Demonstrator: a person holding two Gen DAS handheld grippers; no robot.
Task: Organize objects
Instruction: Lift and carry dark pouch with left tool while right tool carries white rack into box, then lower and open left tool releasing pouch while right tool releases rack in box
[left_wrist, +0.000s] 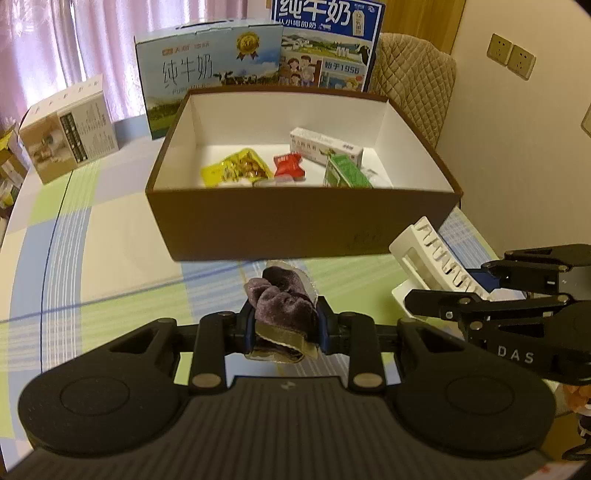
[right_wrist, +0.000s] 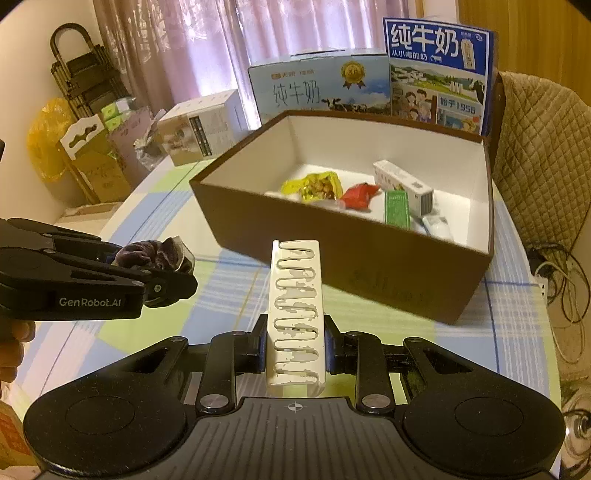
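The left hand-held gripper (left_wrist: 285, 328) is pinching a purple plush cloth item (left_wrist: 282, 301); the right hand-held gripper (right_wrist: 295, 350) is pinching a white plastic clip-like holder (right_wrist: 297, 314). Both loads hang above the checked counter (left_wrist: 110, 236), just short of the open brown box (left_wrist: 303, 221). Carry each load over the near wall before releasing. Release into bare floor, apart from the snack packets (left_wrist: 236, 170) and medicine carton (left_wrist: 325, 146).

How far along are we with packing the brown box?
Done: a yellow packet, red packet, white carton and green packet lie in the brown box. In hand: the left gripper holds a purple cloth, the right gripper a white clip. Left: both still outside the box.
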